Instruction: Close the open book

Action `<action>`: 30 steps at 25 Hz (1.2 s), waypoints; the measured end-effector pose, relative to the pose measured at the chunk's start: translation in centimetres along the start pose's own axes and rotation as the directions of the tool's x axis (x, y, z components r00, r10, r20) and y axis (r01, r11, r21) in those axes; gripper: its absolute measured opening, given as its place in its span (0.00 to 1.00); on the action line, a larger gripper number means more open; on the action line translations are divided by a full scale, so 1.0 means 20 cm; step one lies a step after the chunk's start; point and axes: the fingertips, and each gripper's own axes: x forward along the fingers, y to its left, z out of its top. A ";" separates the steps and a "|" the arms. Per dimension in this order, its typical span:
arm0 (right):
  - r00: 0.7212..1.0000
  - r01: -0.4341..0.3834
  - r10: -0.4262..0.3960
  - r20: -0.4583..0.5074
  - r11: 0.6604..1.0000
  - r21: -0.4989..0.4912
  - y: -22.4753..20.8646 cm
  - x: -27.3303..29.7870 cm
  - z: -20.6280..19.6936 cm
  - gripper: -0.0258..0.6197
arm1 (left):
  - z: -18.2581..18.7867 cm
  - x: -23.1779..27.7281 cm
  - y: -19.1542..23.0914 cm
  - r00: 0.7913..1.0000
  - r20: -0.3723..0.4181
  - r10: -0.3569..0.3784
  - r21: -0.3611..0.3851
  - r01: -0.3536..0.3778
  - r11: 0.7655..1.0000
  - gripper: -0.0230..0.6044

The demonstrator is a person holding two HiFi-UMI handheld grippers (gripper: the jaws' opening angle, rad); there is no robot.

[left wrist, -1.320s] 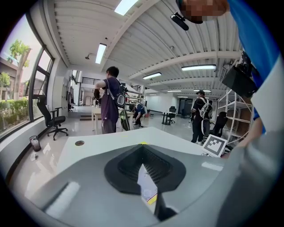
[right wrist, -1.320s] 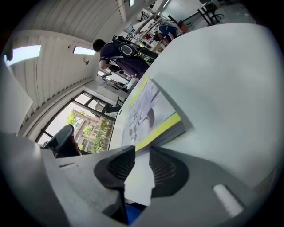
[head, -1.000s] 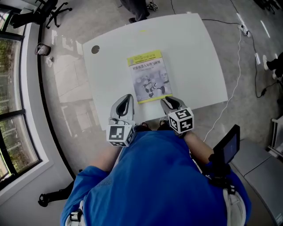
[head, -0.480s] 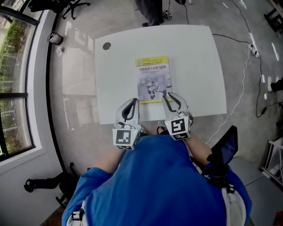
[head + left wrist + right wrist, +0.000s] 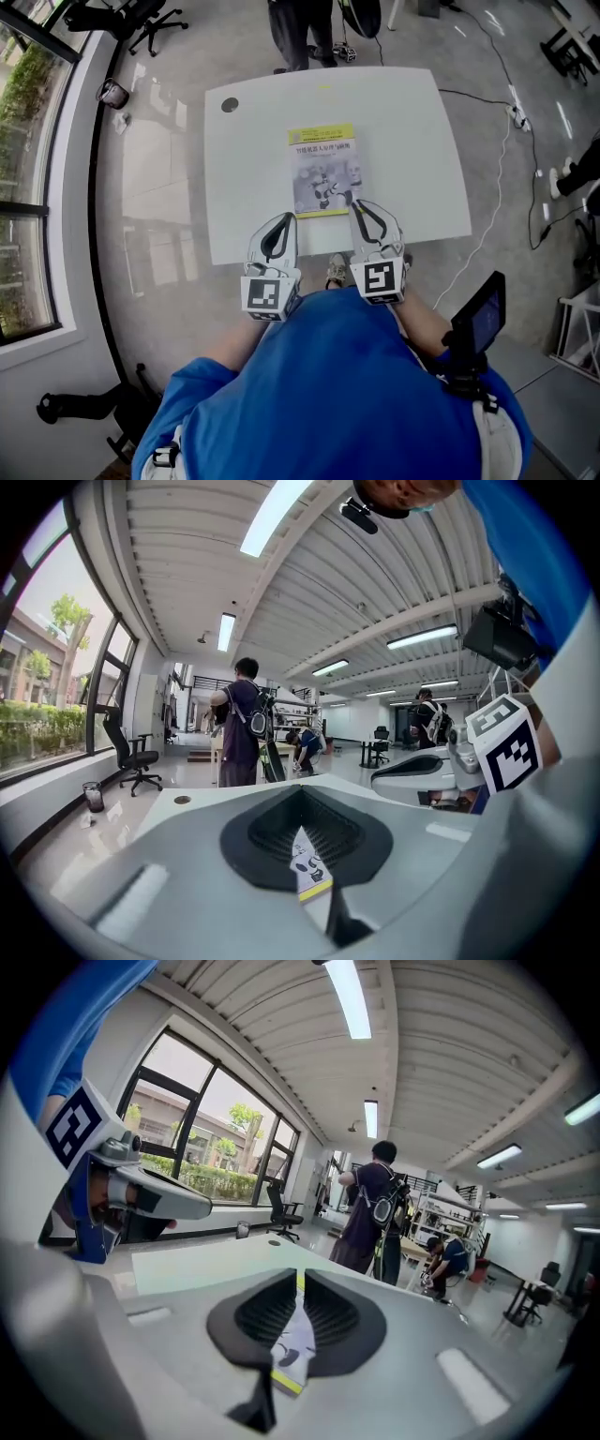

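Note:
The book (image 5: pixel 324 172) lies closed, with its yellow and grey cover up, near the middle of the white table (image 5: pixel 253 169). Both grippers hover over the table's near edge, close to my body, apart from the book. My left gripper (image 5: pixel 278 217) is shut and holds nothing. My right gripper (image 5: pixel 359 206) points at the book's near right corner; its jaws are closing with nothing between them. In the left gripper view a strip of the book (image 5: pixel 307 869) shows through the hollow of the fingers. The right gripper view shows the book (image 5: pixel 292 1344) the same way.
A person (image 5: pixel 300 33) stands at the table's far side. A round grommet (image 5: pixel 230 105) sits in the table's far left corner. An office chair (image 5: pixel 122 19) and a cup (image 5: pixel 112 92) are on the floor at the left, and a cable (image 5: pixel 497 187) runs at the right.
Both grippers have drawn back from the book's near edge and risen. The right gripper has rolled upright and its jaws have narrowed. The book has not moved.

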 end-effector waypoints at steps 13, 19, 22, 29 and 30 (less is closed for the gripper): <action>0.994 0.099 -0.099 0.037 0.995 0.004 0.41 -0.54 0.19 0.04 | -0.04 -0.57 -0.13 0.993 0.044 -0.107 -0.009 0.108 0.994 0.05; 0.991 0.130 -0.131 0.035 0.991 0.014 0.55 -0.82 0.19 0.04 | -0.10 -0.80 -0.25 0.988 0.045 -0.146 -0.025 0.147 0.989 0.05; 0.988 0.146 -0.147 0.039 0.989 0.032 0.56 -0.93 0.18 0.04 | -0.11 -0.87 -0.30 0.987 0.048 -0.154 -0.025 0.156 0.987 0.05; 0.990 0.129 -0.133 0.044 0.989 0.075 0.53 -1.09 0.12 0.04 | -0.09 -0.93 -0.43 0.992 0.043 -0.115 -0.030 0.117 0.993 0.05; 0.991 0.123 -0.127 0.043 0.989 0.083 0.51 -1.11 0.11 0.04 | -0.08 -0.93 -0.44 0.994 0.036 -0.103 -0.035 0.104 0.994 0.05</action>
